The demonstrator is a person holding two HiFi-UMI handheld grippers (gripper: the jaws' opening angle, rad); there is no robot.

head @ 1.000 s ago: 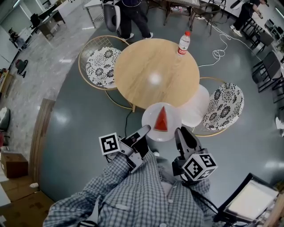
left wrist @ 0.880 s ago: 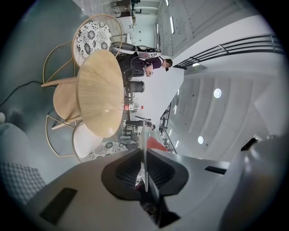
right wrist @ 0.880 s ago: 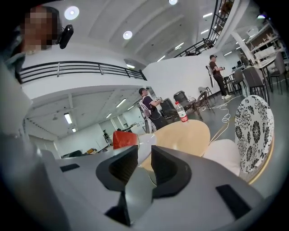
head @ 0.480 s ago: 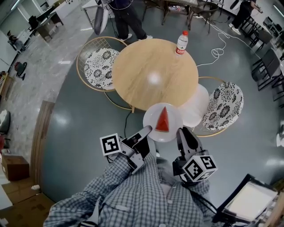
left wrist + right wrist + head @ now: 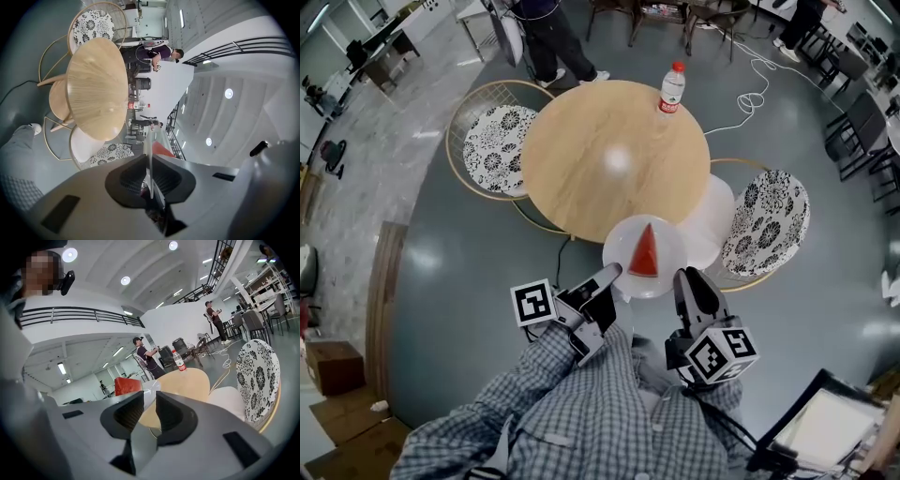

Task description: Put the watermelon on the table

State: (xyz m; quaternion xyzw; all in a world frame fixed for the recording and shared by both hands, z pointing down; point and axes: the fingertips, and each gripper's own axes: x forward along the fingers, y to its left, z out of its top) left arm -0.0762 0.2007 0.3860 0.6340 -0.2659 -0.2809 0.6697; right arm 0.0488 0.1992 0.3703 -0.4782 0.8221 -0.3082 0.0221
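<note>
Watermelon [image 5: 644, 253], a red wedge with its tip pointing away from the person, lies in the middle of a white plate [image 5: 622, 242] held in the air in front of a checked shirt [image 5: 581, 412]. The left gripper [image 5: 612, 273] is clenched on the plate's near-left rim; its own view shows the thin white edge pinched tight between the two dark pads, with the red slice just beyond. The right gripper [image 5: 683, 275] grasps the near-right rim, and in its view the white rim sits in the narrow gap between the pads with the slice to the left of them. Each gripper carries its marker cube close to the person's body.

From the head view the plate's far edge overlaps the near edge of the round wooden table [image 5: 609, 178]; whether it is already above the tabletop cannot be told, and it does not rest there. A white seat [image 5: 711, 225] stands just right of the plate, and a chair with a black-and-white patterned cushion [image 5: 767, 225] stands further right. A second patterned chair [image 5: 495, 148] is at the table's left. A water bottle with a red cap [image 5: 671, 89] stands upright on the far right of the tabletop. Beyond the table a white cable [image 5: 752, 92] loops on the grey floor and a person [image 5: 546, 37] stands at the far left
</note>
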